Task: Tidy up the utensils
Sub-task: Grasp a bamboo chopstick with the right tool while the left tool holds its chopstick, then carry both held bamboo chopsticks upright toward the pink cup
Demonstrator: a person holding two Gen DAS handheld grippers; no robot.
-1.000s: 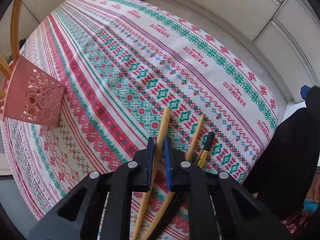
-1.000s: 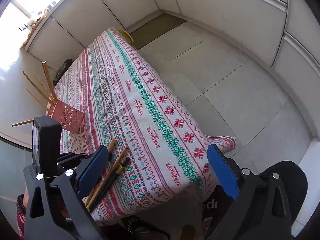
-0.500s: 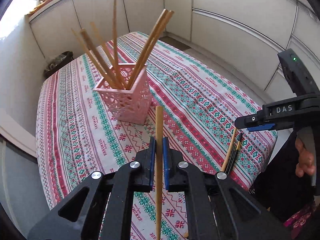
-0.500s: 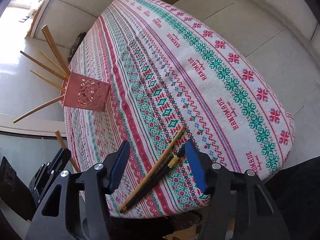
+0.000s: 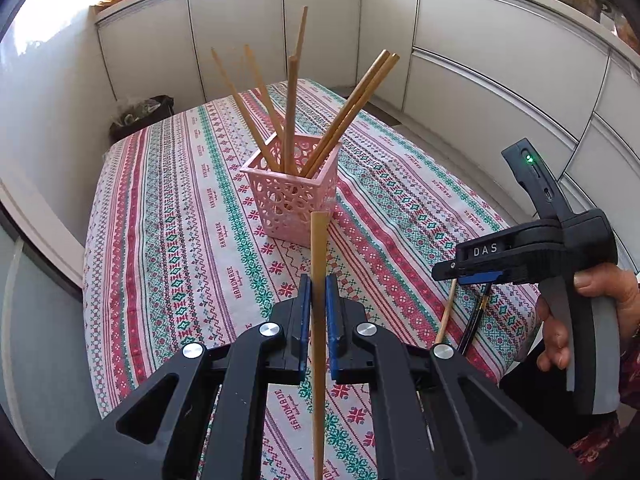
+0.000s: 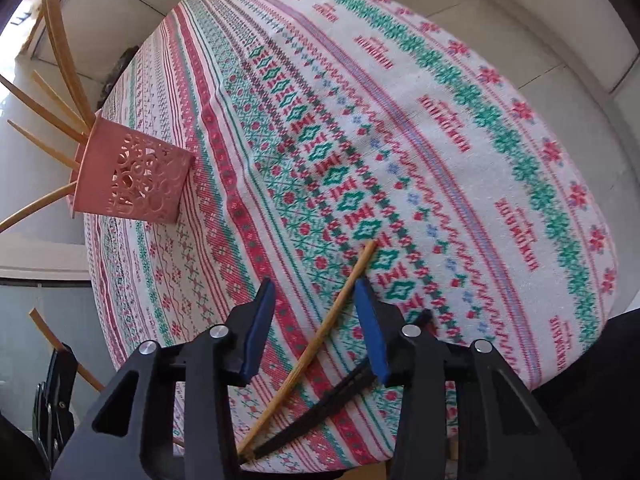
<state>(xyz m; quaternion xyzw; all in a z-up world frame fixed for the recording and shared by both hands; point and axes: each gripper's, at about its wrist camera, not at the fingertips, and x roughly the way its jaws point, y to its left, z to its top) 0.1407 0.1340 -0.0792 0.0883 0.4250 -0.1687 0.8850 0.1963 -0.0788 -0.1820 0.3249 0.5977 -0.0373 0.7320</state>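
Note:
My left gripper (image 5: 318, 292) is shut on a pale wooden chopstick (image 5: 319, 248), held above the patterned tablecloth (image 5: 180, 220) with its tip toward the pink lattice basket (image 5: 292, 200). Several wooden chopsticks (image 5: 344, 112) stand in that basket. My right gripper (image 6: 314, 284) hangs low over the table's near edge, its jaws closing. A wooden chopstick (image 6: 320, 340) lies flat on the cloth between them, close to the right pad and not pinched. Black chopsticks (image 6: 336, 392) lie beside it, partly under the right finger (image 6: 372, 332). The basket (image 6: 132, 184) stands far to the left.
White cabinets (image 5: 480, 80) surround the table, and tiled floor (image 6: 560, 20) lies past its far side. A dark bag (image 5: 140, 116) sits behind the table's far end. A person's hand (image 5: 560, 320) holds the right gripper's handle at the near right corner.
The left gripper lifted one wooden chopstick off the table and swung to face the basket. The right gripper came down over the remaining chopsticks and its jaws narrowed from wide open.

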